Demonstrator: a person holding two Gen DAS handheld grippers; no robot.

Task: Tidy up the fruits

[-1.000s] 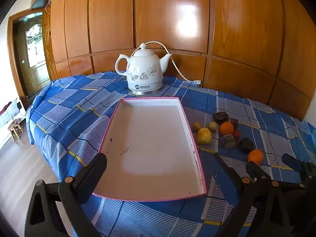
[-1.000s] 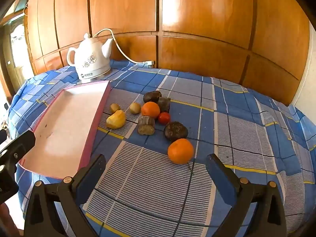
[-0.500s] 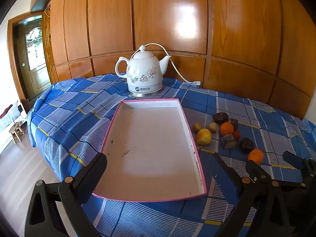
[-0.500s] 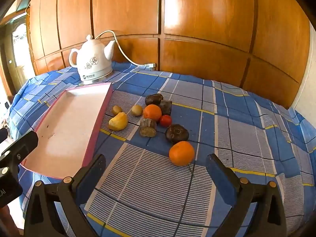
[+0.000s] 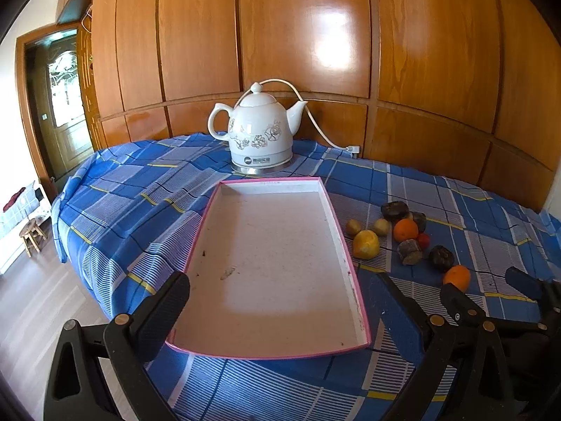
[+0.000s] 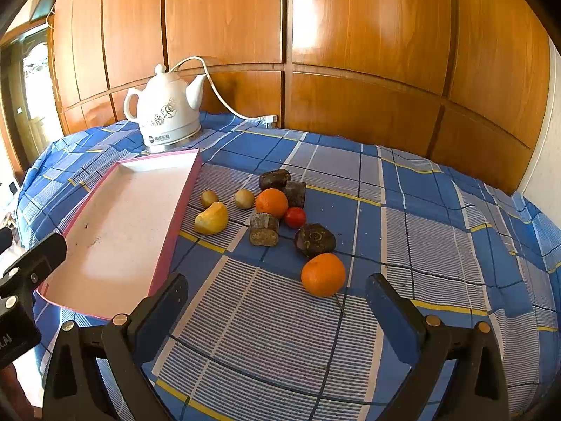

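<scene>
Both cameras are sitting slightly higher and further back than a second ago, while nothing on the table is shifting; judged from this, the sorting is not yet beginning. The pink-rimmed tray is lying bare near the front edge of the blue checked tablecloth, its far end just before the white electric kettle; the fruits are clustering beside the tray's right rim. The left gripper is hovering over the tray's near end, jaws wide apart and holding nothing; the right gripper is likewise gaping empty, with the nearest orange lying just ahead of its fingertips, right of centre, untouched; the yellow fruit is resting closest to the tray.
</scene>
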